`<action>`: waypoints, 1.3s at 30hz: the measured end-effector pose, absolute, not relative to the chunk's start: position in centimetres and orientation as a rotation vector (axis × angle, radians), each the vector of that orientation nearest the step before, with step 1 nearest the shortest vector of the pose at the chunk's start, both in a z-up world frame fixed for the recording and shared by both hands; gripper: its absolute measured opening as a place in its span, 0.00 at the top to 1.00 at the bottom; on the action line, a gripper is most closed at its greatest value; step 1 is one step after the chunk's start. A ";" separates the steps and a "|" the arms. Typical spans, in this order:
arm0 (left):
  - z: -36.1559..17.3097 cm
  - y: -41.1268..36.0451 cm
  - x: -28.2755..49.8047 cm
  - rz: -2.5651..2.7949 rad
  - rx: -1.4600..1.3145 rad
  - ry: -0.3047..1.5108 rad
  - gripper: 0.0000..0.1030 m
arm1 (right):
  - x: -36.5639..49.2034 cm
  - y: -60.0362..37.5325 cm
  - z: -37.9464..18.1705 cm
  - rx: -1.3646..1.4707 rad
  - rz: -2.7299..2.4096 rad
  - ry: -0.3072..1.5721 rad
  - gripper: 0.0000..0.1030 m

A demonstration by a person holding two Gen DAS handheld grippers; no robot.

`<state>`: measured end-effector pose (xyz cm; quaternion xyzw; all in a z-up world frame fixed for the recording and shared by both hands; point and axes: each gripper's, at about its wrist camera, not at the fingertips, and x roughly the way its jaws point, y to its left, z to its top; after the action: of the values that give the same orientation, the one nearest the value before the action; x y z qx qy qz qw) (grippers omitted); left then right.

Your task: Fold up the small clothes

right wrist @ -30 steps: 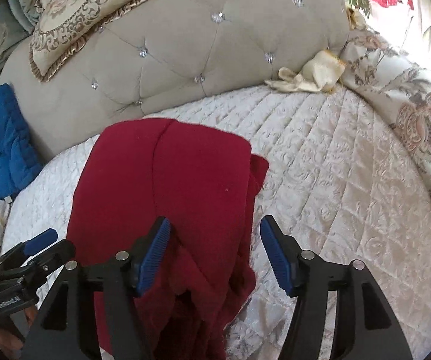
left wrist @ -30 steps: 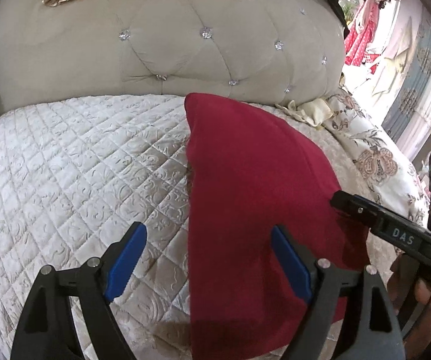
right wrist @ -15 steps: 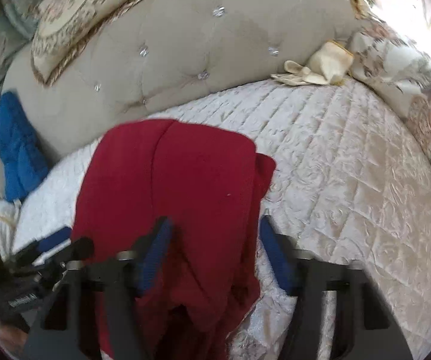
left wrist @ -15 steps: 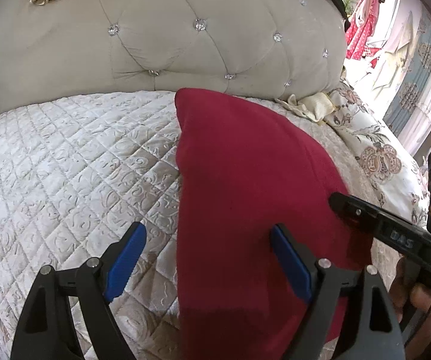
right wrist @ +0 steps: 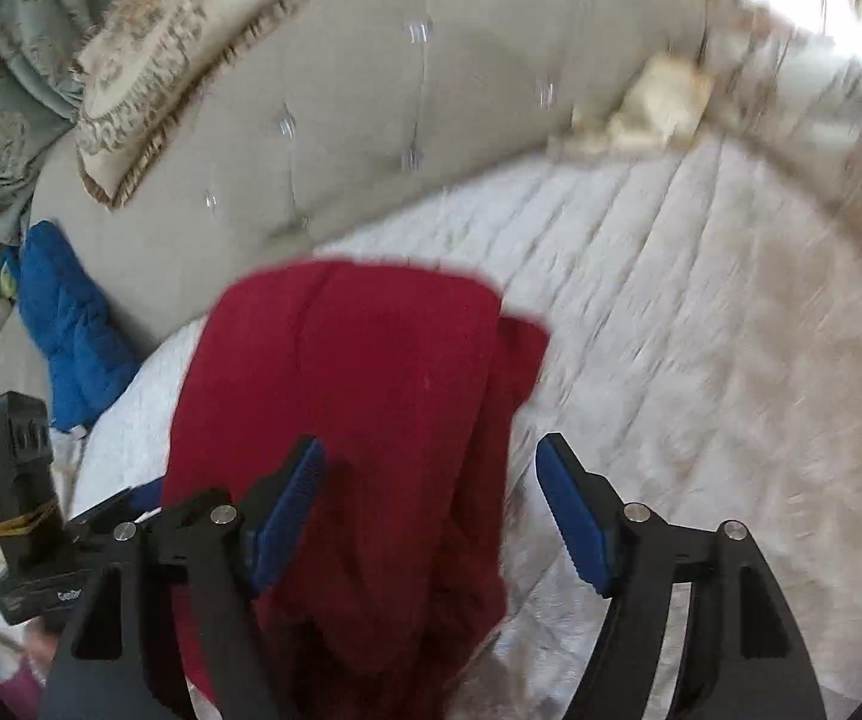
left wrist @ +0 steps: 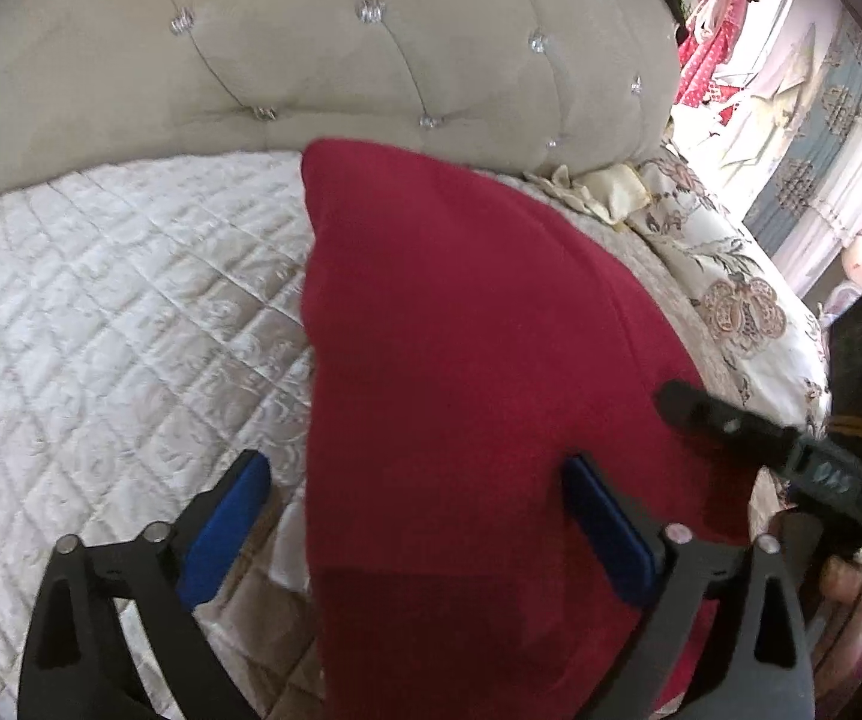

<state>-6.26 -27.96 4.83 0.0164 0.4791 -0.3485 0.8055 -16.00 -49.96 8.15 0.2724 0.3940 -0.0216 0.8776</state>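
A dark red garment (left wrist: 460,360) lies folded lengthwise on the white quilted bedspread (left wrist: 101,312). My left gripper (left wrist: 413,510) is open and empty above its near left edge, with the edge running between the blue pads (left wrist: 224,531). In the right wrist view the garment (right wrist: 347,396) is smooth at the far end and bunched near me. My right gripper (right wrist: 431,510) is open and empty over its near right edge. Each view shows the other gripper at the side: the right one (left wrist: 790,456) and the left one (right wrist: 41,540).
A beige tufted headboard (left wrist: 371,72) curves behind the bed. A cream cloth (left wrist: 604,195) and a floral pillow (left wrist: 730,300) lie at the right. A blue cloth (right wrist: 71,324) and a fringed cushion (right wrist: 179,48) sit at the left.
Both grippers have moved in closer over the garment's near end and stayed open. The right wrist view is blurred by motion now. The garment itself has not shifted.
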 end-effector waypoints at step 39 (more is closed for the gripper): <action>10.0 -14.3 -18.2 -0.468 0.166 0.849 0.13 | -26.0 -31.8 14.1 0.151 0.148 0.840 0.86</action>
<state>-18.18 -14.32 9.97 0.0796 0.4078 -0.2249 0.8814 -26.03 -31.79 14.15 0.0732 0.4068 0.0717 0.9077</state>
